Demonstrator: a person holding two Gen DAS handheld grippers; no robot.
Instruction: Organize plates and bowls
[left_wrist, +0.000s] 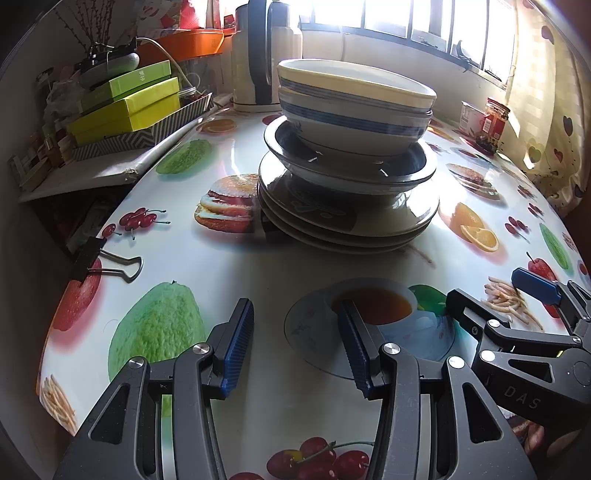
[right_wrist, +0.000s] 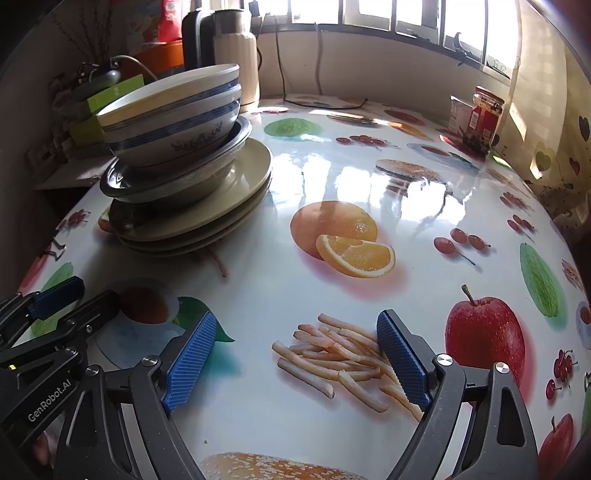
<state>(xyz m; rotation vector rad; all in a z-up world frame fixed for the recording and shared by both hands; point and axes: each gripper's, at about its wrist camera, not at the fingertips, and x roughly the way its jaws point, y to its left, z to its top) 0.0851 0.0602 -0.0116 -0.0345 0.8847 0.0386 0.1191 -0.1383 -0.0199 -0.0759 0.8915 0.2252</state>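
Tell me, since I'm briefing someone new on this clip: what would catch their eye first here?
First the tall stack of dishes near the middle of the table: two blue-banded bowls nested on a dark-rimmed bowl, all on cream plates. Next the glossy tablecloth printed with fruit, fries and burgers. In the foreground the left gripper and right gripper stand open and empty above the cloth.

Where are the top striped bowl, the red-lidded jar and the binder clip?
Top striped bowl (left_wrist: 354, 83): left wrist view, on its near outer wall.
Red-lidded jar (right_wrist: 485, 118): right wrist view, on its label.
Binder clip (left_wrist: 86, 258): left wrist view, on its black body.
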